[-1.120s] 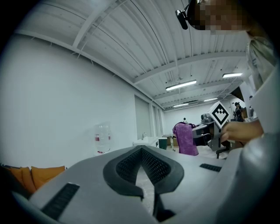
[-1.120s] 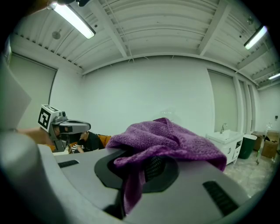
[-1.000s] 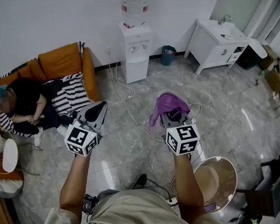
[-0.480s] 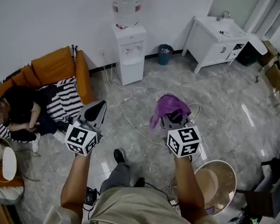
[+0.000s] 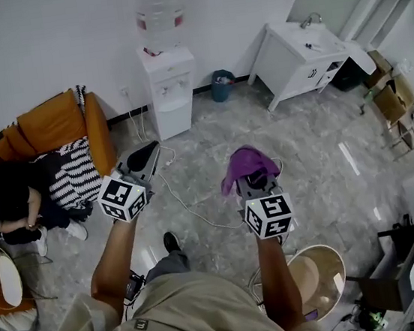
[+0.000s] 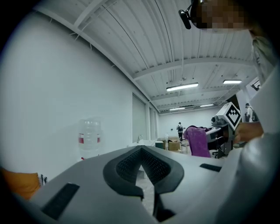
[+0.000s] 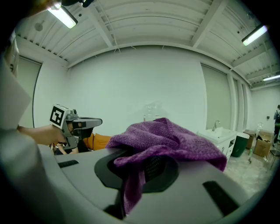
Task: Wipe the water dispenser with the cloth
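Note:
The white water dispenser (image 5: 170, 91) stands against the far wall with a clear bottle (image 5: 161, 14) on top. It is well ahead of both grippers. My right gripper (image 5: 249, 172) is shut on the purple cloth (image 5: 247, 163), which drapes over its jaws (image 7: 169, 138). My left gripper (image 5: 145, 155) is shut with nothing in it, pointing toward the dispenser. In the left gripper view the bottle (image 6: 89, 140) shows beyond the closed jaws and the cloth (image 6: 197, 141) hangs at the right. The right gripper view shows the left gripper (image 7: 73, 126) at its left.
An orange sofa (image 5: 56, 122) with a seated person (image 5: 9, 201) is at the left. A cable (image 5: 190, 210) trails across the marble floor from the dispenser. A small bin (image 5: 221, 86) and a white sink cabinet (image 5: 295, 62) stand to the right. A round stool (image 5: 317, 275) is near my right leg.
I have walked forward; the dispenser and sofa have slid left in the head view. Both grippers keep the same pose, the cloth still held in the right one.

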